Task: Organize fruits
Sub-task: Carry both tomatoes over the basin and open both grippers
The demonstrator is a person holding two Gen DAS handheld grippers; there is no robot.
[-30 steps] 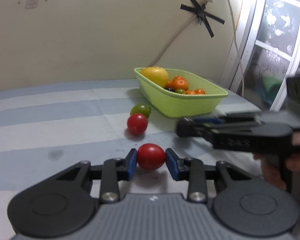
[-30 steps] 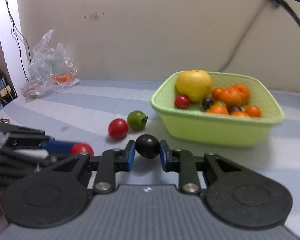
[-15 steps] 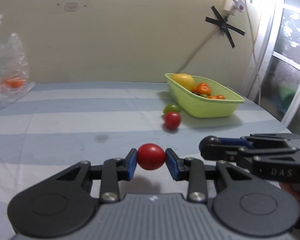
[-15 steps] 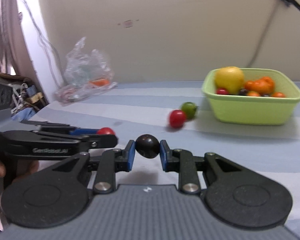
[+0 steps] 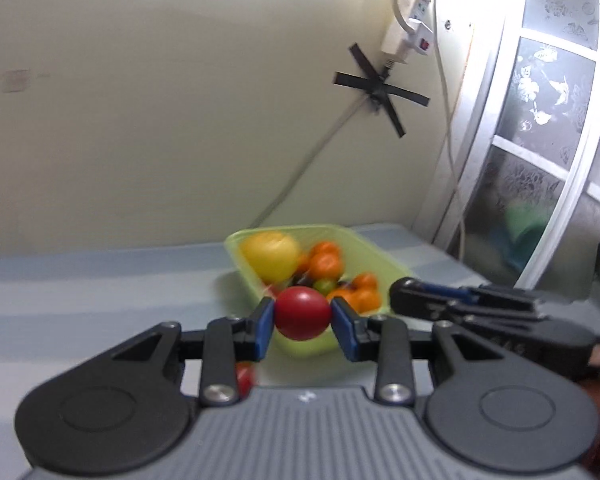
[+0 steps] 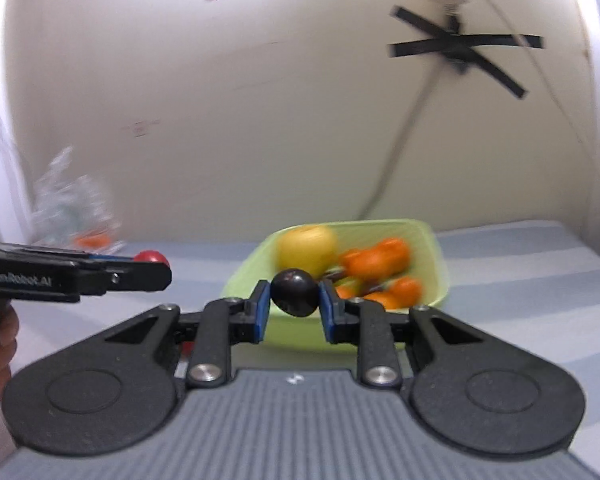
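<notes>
Both tongs arrive loaded at the green basket (image 5: 374, 264).

Left gripper (image 5: 302, 318) is clamped on a red cherry tomato (image 5: 302, 312); right gripper (image 6: 293, 303) is clamped on a dark, near-black tomato (image 6: 294, 292). Each hangs over the basket's near rim, side by side, the right one just right of the left. The basket, far centre on the striped table (image 5: 80, 292), already holds a yellow citrus (image 5: 270, 258) and orange fruits. Likely risks: the tongs knocking together, a round tomato released too early bouncing off the rim, or rolling off the heap. Open table lies left; wall and window frame crowd the far right.
</notes>
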